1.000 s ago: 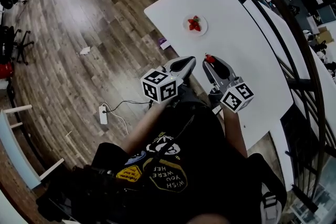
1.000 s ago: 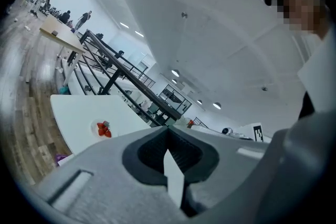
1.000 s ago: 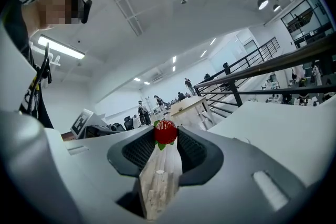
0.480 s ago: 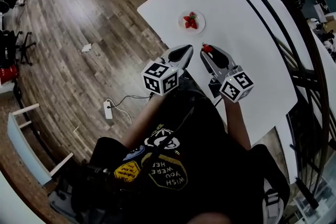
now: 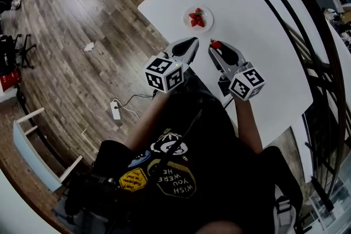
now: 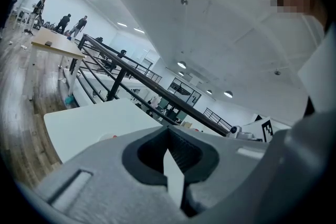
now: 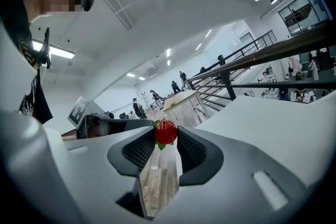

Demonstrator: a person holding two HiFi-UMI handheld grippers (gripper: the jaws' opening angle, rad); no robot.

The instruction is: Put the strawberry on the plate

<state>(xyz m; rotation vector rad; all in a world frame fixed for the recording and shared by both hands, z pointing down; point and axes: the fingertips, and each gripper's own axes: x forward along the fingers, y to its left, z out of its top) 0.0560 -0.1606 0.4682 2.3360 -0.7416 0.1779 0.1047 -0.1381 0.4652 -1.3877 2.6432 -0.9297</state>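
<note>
Red strawberry [image 7: 166,132], green-leaved, clamped at right tongs [image 7: 166,138] tips; white plate [image 5: 207,12] near, other strawberries [image 5: 196,18] on it.

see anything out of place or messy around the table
Nothing on the table looks spilled or askew; the plate sits flat with strawberries on it. The only untidy bits are on the wood floor: a white scrap and a power strip with its cable trailing loose.

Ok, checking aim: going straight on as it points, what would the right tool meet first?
Most likely the plate holding strawberries, right ahead of the right tool and its strawberry; its height is unclear.
</note>
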